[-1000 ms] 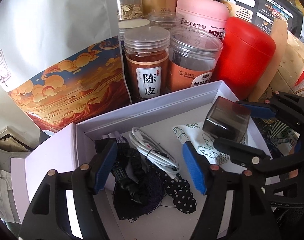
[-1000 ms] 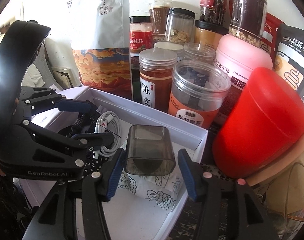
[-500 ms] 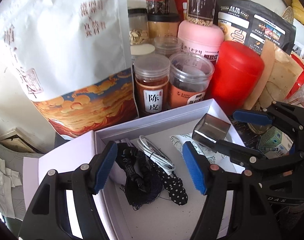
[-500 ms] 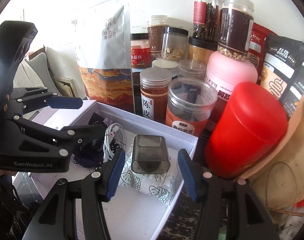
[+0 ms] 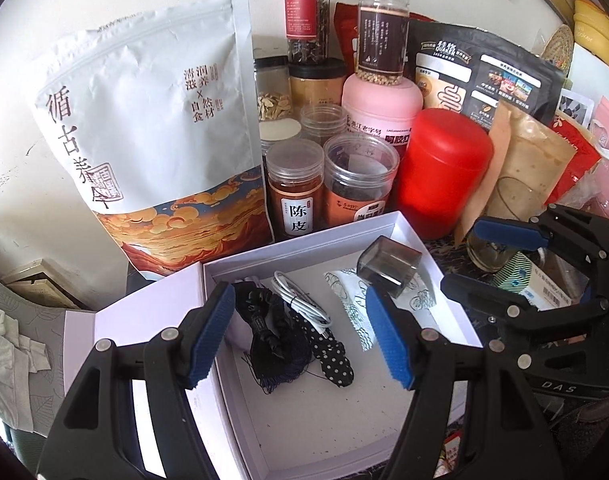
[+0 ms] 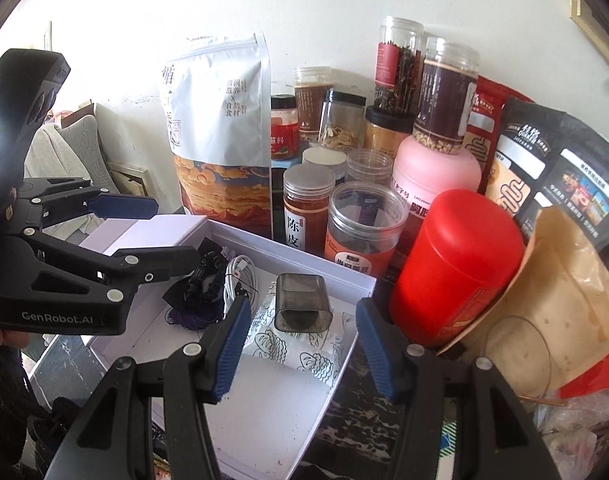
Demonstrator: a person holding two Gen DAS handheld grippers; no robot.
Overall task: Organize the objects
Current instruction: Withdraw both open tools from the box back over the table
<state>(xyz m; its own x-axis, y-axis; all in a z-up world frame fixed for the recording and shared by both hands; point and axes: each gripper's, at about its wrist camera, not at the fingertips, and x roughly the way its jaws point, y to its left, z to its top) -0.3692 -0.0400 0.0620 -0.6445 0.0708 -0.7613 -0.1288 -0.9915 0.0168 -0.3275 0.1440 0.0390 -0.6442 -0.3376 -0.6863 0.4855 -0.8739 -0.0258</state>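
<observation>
A white open box [image 5: 304,248] [image 6: 360,280] holds a dark scrunchie and thread [image 5: 272,336] [image 6: 200,284], a coiled white cable [image 5: 300,300] [image 6: 240,276], a polka-dot fabric piece [image 5: 328,352], a leaf-print packet [image 5: 356,312] [image 6: 300,352] and a smoky translucent plastic case [image 5: 390,266] [image 6: 300,302] lying on the packet. My left gripper [image 5: 300,336] [image 6: 152,232] is open and empty above the box's left part. My right gripper [image 6: 304,348] [image 5: 464,256] is open and empty, just in front of the case.
Behind the box stand a large white pouch [image 5: 152,136], several clear jars [image 5: 296,196], a pink canister [image 5: 380,104] and a red canister [image 5: 444,168] [image 6: 456,256]. Bags [image 6: 564,280] crowd the right. The box lid [image 5: 124,328] lies open at left.
Both grippers have pulled back and up from the box, so it looks smaller. The case stays lying in the box, outside the right jaws. Both stay open.
</observation>
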